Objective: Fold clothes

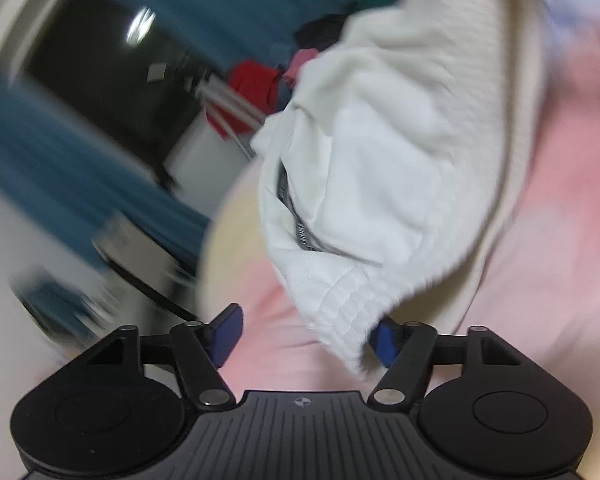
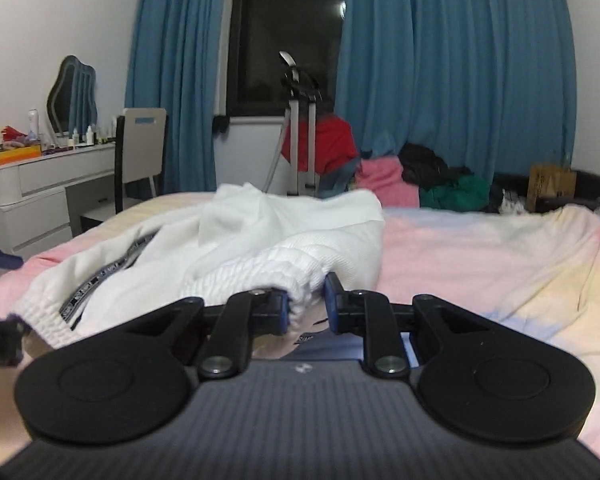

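Note:
A white knit garment (image 2: 236,240) with a ribbed hem and a dark patterned strip lies bunched on the pastel pink and yellow bedspread (image 2: 480,248). My right gripper (image 2: 306,300) is shut on the garment's ribbed edge, low over the bed. In the blurred, tilted left wrist view the same garment (image 1: 380,168) hangs in front of my left gripper (image 1: 306,334), whose jaws stand wide open; the ribbed hem drapes over the right blue fingertip (image 1: 386,340).
Beyond the bed, blue curtains (image 2: 452,60) frame a dark window. A pile of red, pink, black and green clothes (image 2: 400,172) lies at the far side. A white dresser with a mirror and a chair (image 2: 140,148) stands at left.

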`<state>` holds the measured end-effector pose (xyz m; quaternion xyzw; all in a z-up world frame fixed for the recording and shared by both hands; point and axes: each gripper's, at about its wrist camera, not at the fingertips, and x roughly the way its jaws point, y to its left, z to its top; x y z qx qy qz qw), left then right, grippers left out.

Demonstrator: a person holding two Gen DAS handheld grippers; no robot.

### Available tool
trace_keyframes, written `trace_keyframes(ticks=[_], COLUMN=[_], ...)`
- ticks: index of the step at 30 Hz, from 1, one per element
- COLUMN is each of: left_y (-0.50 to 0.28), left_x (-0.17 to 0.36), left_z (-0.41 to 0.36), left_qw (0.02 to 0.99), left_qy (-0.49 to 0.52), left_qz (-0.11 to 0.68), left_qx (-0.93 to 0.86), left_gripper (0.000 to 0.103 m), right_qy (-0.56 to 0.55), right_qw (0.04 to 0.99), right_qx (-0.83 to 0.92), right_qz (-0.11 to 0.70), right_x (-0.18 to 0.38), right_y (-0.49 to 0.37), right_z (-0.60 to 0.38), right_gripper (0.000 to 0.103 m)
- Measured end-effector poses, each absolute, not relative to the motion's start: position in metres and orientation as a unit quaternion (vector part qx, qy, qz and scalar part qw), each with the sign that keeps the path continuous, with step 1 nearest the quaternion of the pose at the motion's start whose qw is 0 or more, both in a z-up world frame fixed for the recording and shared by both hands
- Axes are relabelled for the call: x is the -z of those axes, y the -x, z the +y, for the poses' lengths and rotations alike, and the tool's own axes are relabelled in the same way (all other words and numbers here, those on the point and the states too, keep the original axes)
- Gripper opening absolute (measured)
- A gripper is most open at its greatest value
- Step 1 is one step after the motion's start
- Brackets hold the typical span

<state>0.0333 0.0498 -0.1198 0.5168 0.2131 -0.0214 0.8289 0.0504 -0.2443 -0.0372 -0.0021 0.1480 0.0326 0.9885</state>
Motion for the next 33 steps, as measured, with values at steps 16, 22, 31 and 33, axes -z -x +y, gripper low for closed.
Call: trace_keyframes(ticks=[16, 22, 31, 33], left_y=[-0.041, -0.047, -0.079, -0.080], left_x=[0.147, 0.068, 0.044, 0.047], left_z=[0.004, 0.041, 0.151, 0.159], left_qw=[0.795, 0.915, 0.935, 0.925], left_qy=[-0.583, -0.357, -0.030, -0.030], left_qz=[0.148, 0.176, 0.353, 0.380], left_qx=[0.074, 0.061, -0.007, -0.007], left_gripper=[0.023, 0.021, 0.022, 0.025], right_qy=[-0.013, 0.003, 0.087, 0.106], right_qw=[0.979, 0.975, 0.946, 0.939], right_qx=[-0.025, -0.026, -0.163, -0.178], right_qz=[0.204, 0.222, 0.268, 0.273], right_x=[0.056, 0.061, 0.078, 0.080], right_y=[-0.060, -0.061, -0.056, -0.054], right_z=[-0.243, -0.240, -0.202, -0.195], right_gripper=[0.023, 0.025, 0.043, 0.043])
